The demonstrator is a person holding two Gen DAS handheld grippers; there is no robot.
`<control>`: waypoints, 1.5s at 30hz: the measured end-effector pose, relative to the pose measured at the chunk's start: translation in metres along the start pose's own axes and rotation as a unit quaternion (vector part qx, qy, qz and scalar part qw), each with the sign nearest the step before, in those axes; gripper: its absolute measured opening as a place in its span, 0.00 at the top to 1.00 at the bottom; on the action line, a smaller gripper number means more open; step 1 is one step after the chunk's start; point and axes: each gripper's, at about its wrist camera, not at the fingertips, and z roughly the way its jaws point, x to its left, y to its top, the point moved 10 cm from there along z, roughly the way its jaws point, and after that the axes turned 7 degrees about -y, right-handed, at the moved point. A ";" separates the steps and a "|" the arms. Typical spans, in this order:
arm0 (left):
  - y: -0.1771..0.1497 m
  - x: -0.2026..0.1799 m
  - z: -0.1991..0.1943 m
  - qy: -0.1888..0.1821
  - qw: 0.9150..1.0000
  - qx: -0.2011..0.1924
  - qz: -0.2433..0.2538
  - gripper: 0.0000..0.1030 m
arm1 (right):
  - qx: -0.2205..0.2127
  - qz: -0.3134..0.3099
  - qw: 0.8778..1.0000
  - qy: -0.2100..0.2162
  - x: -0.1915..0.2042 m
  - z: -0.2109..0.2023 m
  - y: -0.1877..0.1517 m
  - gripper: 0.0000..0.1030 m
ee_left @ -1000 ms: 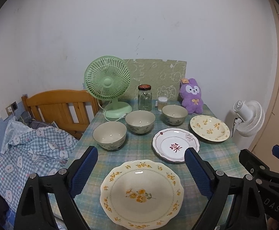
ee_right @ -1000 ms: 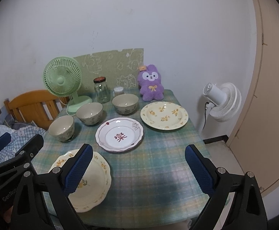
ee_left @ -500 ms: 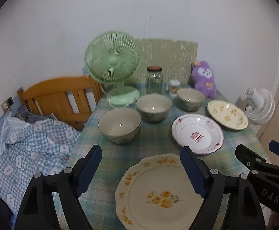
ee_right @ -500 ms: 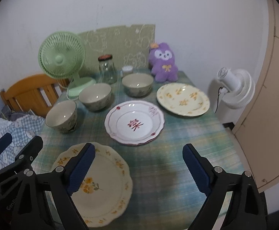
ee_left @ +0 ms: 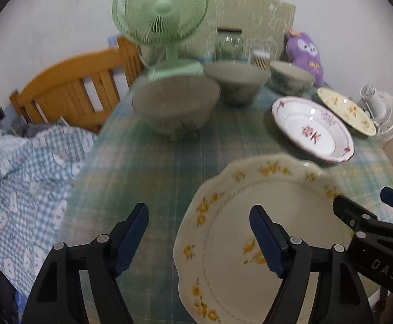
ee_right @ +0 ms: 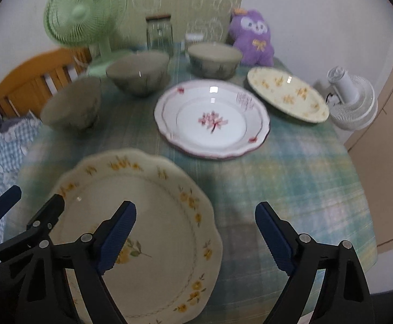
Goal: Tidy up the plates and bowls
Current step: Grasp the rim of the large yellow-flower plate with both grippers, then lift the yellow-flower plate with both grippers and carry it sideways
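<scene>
A cream plate with yellow flowers (ee_left: 237,232) (ee_right: 153,216) lies at the near edge of the checked table. My left gripper (ee_left: 199,229) hangs over that plate's left rim, jaws closing, nothing gripped. My right gripper (ee_right: 195,226) straddles its right rim, jaws also closing and not pressing on it. Behind the cream plate lie a white plate with a pink flower (ee_left: 312,129) (ee_right: 212,118) and a second yellow-flowered plate (ee_left: 345,110) (ee_right: 288,94). Three grey-green bowls (ee_left: 176,105) (ee_left: 235,81) (ee_left: 291,77) stand in a row at the back; they also show in the right wrist view (ee_right: 72,105) (ee_right: 139,73) (ee_right: 214,58).
A green desk fan (ee_left: 161,10), a glass jar (ee_left: 229,44) and a purple plush toy (ee_left: 306,54) line the table's far edge by the wall. A wooden bed frame (ee_left: 69,94) with checked bedding (ee_left: 26,189) stands left of the table, a white floor fan (ee_right: 350,102) to its right.
Both grippers have sunk and tilted down towards the near yellow-flowered plate, which now looms large between them. Both pairs of jaws have narrowed. No dish has moved.
</scene>
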 end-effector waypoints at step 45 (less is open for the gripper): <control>0.002 -0.070 0.014 -0.059 0.994 0.094 0.012 0.44 | 0.101 0.043 0.994 -0.019 -0.052 0.009 -0.010 0.23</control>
